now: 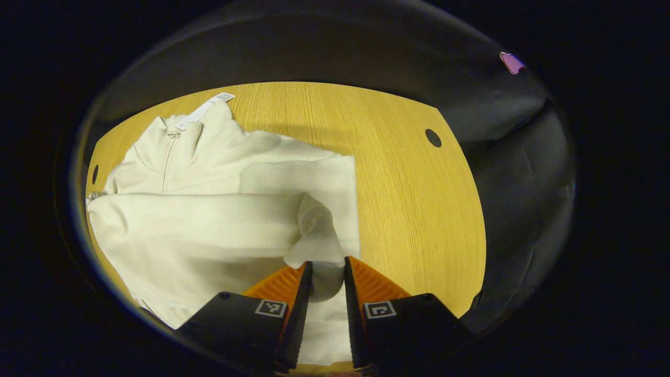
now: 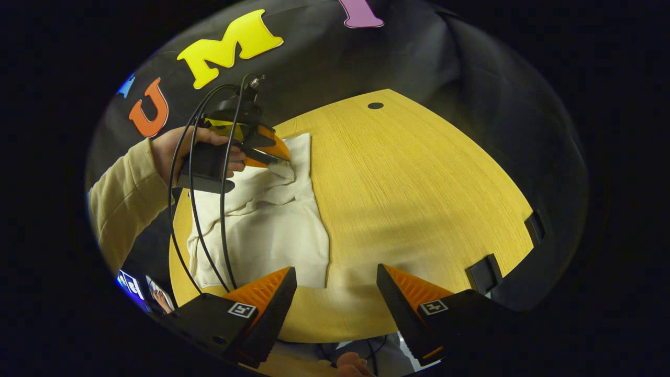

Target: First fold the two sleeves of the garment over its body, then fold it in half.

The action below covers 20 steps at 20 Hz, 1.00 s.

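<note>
1. The garment (image 1: 209, 209), a cream zip-neck top, lies on the wooden table (image 1: 413, 209), with its collar and a white tag (image 1: 207, 107) at the end away from the left gripper.
2. In the left gripper view, one sleeve (image 1: 199, 212) lies folded across the garment's body.
3. The left gripper (image 1: 327, 280) is closed on a bunch of the garment's cloth at that sleeve's end; both fingers press on it, and the cloth rises in a small peak above them.
4. In the right gripper view, a hand (image 2: 180, 149) in a cream sleeve holds the left gripper (image 2: 275, 157) at the garment's far edge, with black cables (image 2: 209, 209) hanging across the garment (image 2: 272, 230).
5. The right gripper (image 2: 335, 280) is open, its jaws wide apart, holding nothing. It sits over bare table (image 2: 419, 199) just beside the garment's near corner.
</note>
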{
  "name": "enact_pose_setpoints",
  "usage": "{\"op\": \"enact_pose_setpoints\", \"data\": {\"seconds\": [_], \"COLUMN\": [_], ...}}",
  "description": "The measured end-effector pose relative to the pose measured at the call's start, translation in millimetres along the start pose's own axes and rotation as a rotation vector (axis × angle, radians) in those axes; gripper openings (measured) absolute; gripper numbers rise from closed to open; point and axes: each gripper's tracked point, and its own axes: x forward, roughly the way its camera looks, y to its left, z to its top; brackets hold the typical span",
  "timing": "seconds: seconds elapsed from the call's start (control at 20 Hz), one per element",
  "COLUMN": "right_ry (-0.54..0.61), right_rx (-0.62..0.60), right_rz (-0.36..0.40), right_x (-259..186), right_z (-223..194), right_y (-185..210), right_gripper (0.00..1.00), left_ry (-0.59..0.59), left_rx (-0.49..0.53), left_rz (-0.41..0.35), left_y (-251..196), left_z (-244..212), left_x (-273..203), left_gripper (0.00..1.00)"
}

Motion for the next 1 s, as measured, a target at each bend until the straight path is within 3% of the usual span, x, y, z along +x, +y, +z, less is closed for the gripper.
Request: {"op": "enact_pose_setpoints", "data": {"seconds": [0.1,0.2,0.25,0.3,0.45,0.6,0.7,1.0], "right_ry": [-0.008,-0.020,-0.026,-0.032,-0.046,-0.052,-0.048,0.008], "right_rx": [-0.025,-0.049,-0.054,-0.057,-0.073,-0.100,-0.114,-0.180], "right_rz": [0.003,0.005,0.007,0.015,0.039,0.057,0.070,0.085], "right_x": [-1.9,-3.2,-3.5,-3.7,-1.1,8.4,15.2,46.7], "right_z": [3.2,8.3,11.3,14.3,21.8,25.1,22.5,8.2], "right_y": [-0.9,-1.5,-1.0,1.8,11.0,21.2,29.2,49.2], "right_gripper": [0.93,0.93,0.93,0.93,0.93,0.96,0.93,0.96], "left_ry": [-0.010,-0.018,-0.027,-0.035,-0.126,-0.232,-0.245,-0.255], "left_rx": [0.002,0.019,0.037,0.055,0.109,0.151,0.133,0.028], "left_rz": [-0.025,-0.022,-0.014,-0.002,0.038,0.075,0.094,0.184], "left_y": [-9.3,-13.8,-14.2,-12.9,-3.2,16.1,36.5,126.7], "left_z": [-2.1,-6.0,-7.4,-10.7,-9.8,-16.8,-35.6,-108.5], "left_x": [-4.3,-11.6,-16.6,-22.6,-47.9,-75.7,-90.2,-122.9], "left_gripper": [0.48,0.74,1.00,0.96,1.00,0.97,0.97,0.97]}}
